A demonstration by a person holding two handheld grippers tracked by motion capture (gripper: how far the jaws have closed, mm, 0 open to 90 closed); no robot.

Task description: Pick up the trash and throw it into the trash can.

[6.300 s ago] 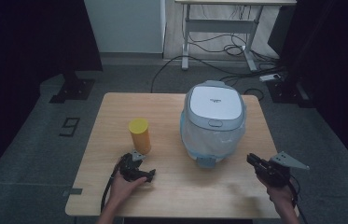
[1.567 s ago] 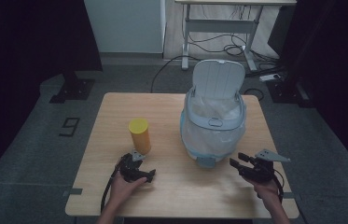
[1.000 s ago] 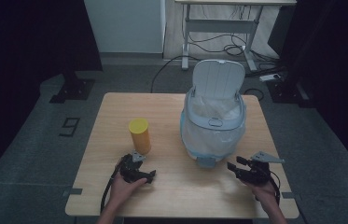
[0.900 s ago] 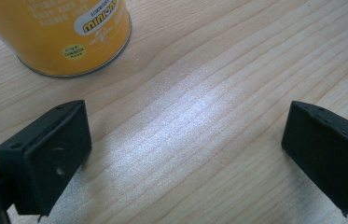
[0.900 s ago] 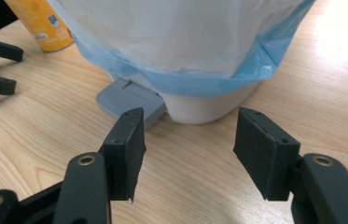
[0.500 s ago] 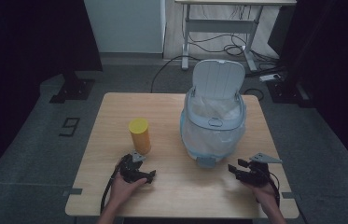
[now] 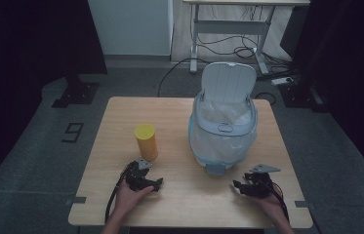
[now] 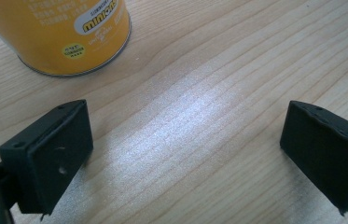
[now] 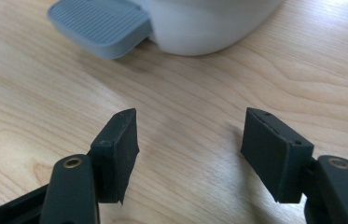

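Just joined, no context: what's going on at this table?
A person holds a hand-held gripper in each hand over a wooden table. Both are open and hold nothing. The left hand-held gripper sits just in front of a yellow can. The right hand-held gripper is near the grey pedal of a white pedal bin, whose lid stands open.

High view looks down on table (image 7: pixel 179 122); gripper views sit close, sharing its wood.

Yellow can (image 8: pixel 64 35) top and small print, bin (image 9: pixel 209 23) body above the pedal (image 9: pixel 99 25), beyond the frame edges.
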